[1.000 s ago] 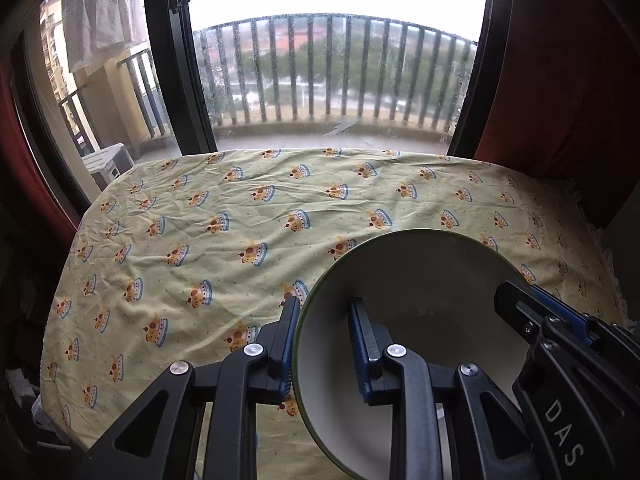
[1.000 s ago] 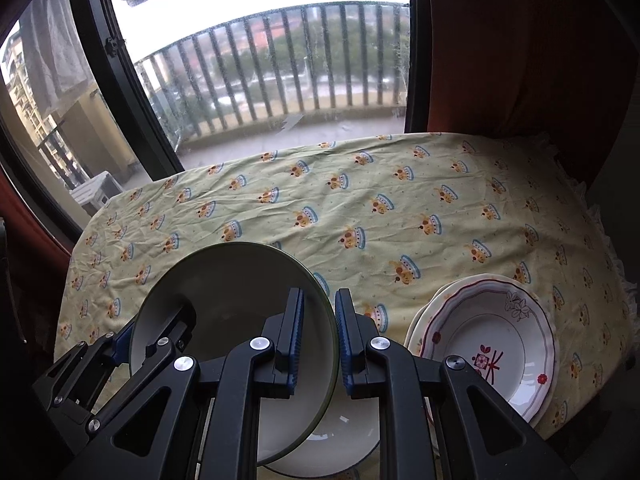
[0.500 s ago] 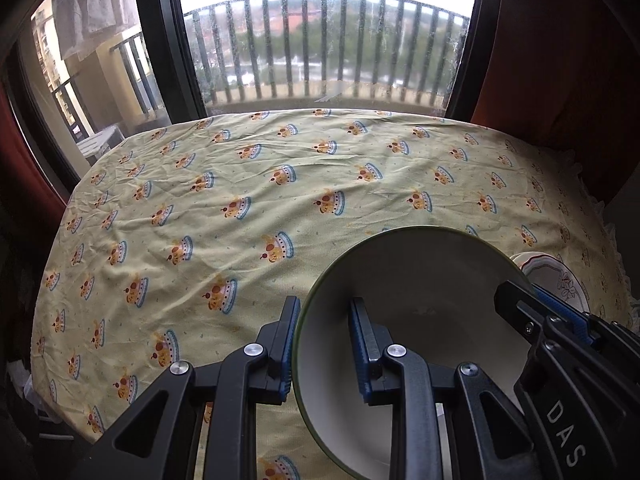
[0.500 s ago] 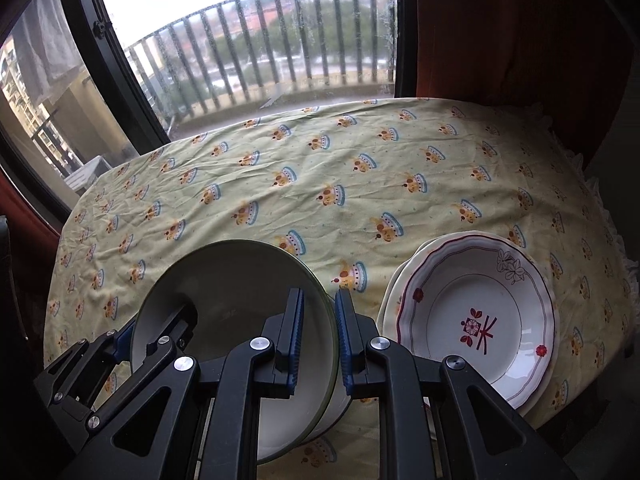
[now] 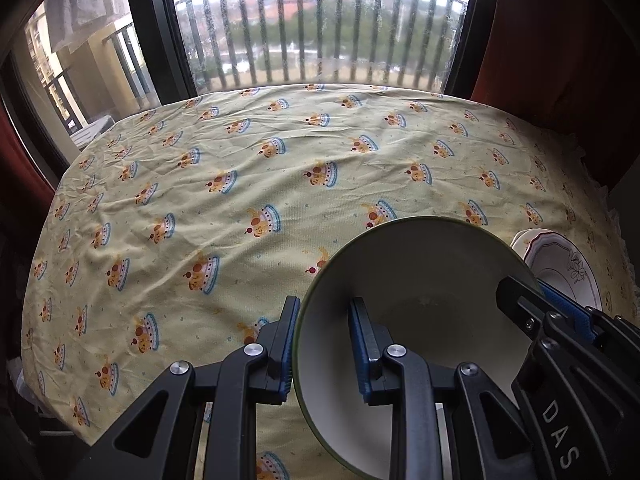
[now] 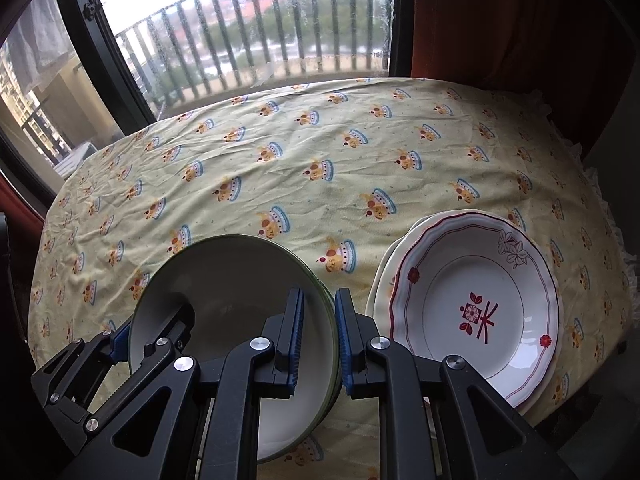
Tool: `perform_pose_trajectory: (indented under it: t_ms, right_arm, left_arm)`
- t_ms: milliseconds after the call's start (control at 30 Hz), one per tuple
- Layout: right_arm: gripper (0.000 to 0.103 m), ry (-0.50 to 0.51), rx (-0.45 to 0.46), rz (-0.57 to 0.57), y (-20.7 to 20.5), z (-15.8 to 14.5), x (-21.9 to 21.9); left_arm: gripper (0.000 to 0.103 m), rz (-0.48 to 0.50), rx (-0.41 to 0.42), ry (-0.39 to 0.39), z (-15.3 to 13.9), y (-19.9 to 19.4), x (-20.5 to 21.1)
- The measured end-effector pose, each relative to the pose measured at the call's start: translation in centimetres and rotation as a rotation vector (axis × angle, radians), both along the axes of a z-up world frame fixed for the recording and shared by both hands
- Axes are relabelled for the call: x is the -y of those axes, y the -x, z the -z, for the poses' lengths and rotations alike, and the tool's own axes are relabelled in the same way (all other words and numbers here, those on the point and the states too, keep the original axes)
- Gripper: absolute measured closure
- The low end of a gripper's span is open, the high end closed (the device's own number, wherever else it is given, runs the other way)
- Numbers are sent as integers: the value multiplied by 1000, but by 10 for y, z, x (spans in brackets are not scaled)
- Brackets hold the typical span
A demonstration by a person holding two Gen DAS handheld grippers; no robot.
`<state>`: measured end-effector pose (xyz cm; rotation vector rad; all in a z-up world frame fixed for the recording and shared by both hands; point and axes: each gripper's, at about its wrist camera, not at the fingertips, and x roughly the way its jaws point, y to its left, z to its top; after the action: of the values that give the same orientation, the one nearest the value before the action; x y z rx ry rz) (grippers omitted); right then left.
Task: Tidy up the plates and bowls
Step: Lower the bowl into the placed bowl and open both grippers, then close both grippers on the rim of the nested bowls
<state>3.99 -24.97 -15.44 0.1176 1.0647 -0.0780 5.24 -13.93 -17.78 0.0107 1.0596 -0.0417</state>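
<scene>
A yellow tablecloth (image 6: 320, 168) with a cake print covers the table. On its right edge sit stacked white plates (image 6: 476, 304) with red trim. Beside them, a cream, green-rimmed bowl (image 6: 236, 296) is clamped by the left gripper (image 5: 324, 344) and right gripper (image 6: 320, 336) on opposite rims.

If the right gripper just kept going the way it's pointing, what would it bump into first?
Most likely the yellow tablecloth. The right gripper is clamped on the rim of the green-rimmed bowl and points down at bare cloth, left of the red-patterned plate. The bowl's underside would probably land first, though depth is hard to judge.
</scene>
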Motion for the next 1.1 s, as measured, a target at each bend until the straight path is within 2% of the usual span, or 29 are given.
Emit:
perform_pose_trajectory:
  t_ms: [233,300,367,433,500,667,833,900,1100]
  right_arm:
    - [83,0,7,5,0,5,4]
    - [83,-5,13,-4,0,5,4]
    - [81,-15,13,-17,0,3,4]
    - [69,-31,7,-37,1,2,5]
    - [36,-30,10,-47,2,-2,5]
    - [26,-17,19,-73,3,-7,6]
    - [26,-87,-33,-20,-5,7,13]
    - [26,-78,-50,-16,-8,12,10]
    - [26,-89,-83,27,-16,24,9]
  left_arm:
    - [80,17,-4,-1,5,-2,3]
    - [67,36,-16,11,5,-3,4]
    - [63,55,-31,21,4,-2,5]
    - [56,66,-35,23,1,0,5]
    - [33,72,-36,35,-3,2,4]
    - [18,101,-48,82,-1,0,-1]
    - [18,101,-93,121,14,-10,-9]
    - [18,103,-117,151,21,-15,-12]
    - [23,187,-174,192,41,-26,-10]
